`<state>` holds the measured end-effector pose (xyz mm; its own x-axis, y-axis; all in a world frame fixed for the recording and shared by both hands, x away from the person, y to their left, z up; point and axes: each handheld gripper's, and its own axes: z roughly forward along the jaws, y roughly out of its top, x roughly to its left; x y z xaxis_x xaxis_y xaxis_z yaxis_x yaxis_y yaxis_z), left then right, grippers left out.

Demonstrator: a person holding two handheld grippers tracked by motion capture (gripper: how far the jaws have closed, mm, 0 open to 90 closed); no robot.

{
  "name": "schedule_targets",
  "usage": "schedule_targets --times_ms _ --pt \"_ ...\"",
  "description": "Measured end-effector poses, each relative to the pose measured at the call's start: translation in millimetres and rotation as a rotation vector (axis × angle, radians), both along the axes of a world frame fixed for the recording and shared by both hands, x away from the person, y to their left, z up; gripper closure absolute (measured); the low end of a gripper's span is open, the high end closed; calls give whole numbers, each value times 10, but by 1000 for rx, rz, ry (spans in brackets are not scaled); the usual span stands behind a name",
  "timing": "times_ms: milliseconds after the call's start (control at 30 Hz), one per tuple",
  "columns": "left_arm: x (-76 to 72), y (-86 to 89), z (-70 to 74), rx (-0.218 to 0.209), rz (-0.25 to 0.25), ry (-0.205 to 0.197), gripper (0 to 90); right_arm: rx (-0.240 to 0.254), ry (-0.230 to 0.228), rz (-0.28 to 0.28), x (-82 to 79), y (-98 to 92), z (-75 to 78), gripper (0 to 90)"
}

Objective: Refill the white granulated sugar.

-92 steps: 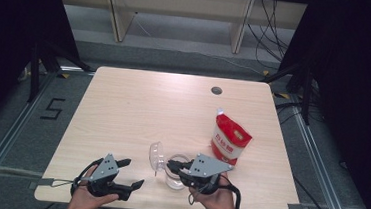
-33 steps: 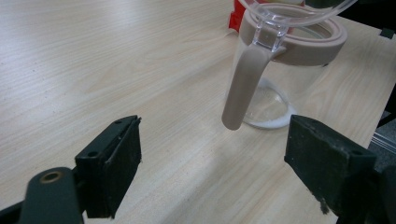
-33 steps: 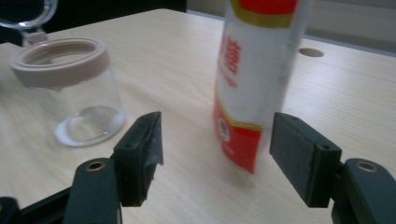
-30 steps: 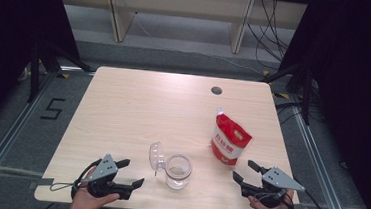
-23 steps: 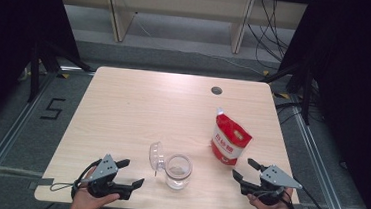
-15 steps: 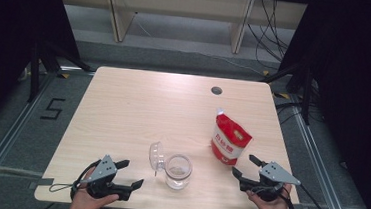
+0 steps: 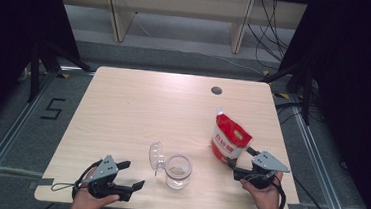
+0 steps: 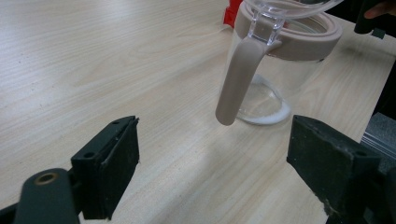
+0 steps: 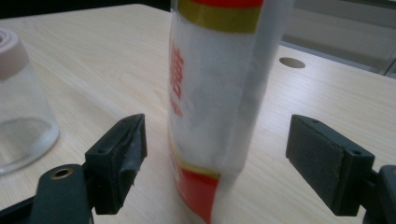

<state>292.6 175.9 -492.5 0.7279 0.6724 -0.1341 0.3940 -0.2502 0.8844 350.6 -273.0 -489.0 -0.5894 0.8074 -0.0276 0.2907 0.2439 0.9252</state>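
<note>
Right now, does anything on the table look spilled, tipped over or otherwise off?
Nothing stands out. The red pouch stands upright between the right gripper's open jaws, untouched. The glass jar is upright with its hinged lid flipped open, white powder only inside.

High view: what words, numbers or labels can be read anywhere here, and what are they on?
"5": black mark on the grey floor left of the table.
Red and white pouch: white label with red characters, too blurred to read; no clearer in the right gripper view.
Glass jar: no writing.
</note>
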Motion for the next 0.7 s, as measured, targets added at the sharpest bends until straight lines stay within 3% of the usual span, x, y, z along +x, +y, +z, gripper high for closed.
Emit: schedule_targets --times_ms 200,333,367,400,467,500,600,700 --pt "3 5 3 -5 1 -6 163 32 -43 4 127 68 -32 155" --pt "6 8 9 -14 0 -13 163 76 -22 9 150 95 -51 156" --pt "5 8 9 -11 1 -13 163 67 -55 19 182 89 -59 157" --pt "2 11 14 2 5 -13 162 90 -35 8 175 109 -62 158" --pt "4 8 9 10 5 -15 162 55 -54 17 214 110 -74 164" --pt "4 -6 1 -10 1 -12 162 58 -59 -14 215 136 -84 168" --pt "4 -4 2 -6 1 -10 163 79 -40 -2 245 153 -108 186" --pt "1 -1 4 -1 1 -11 163 56 -106 -2 268 145 -105 208"
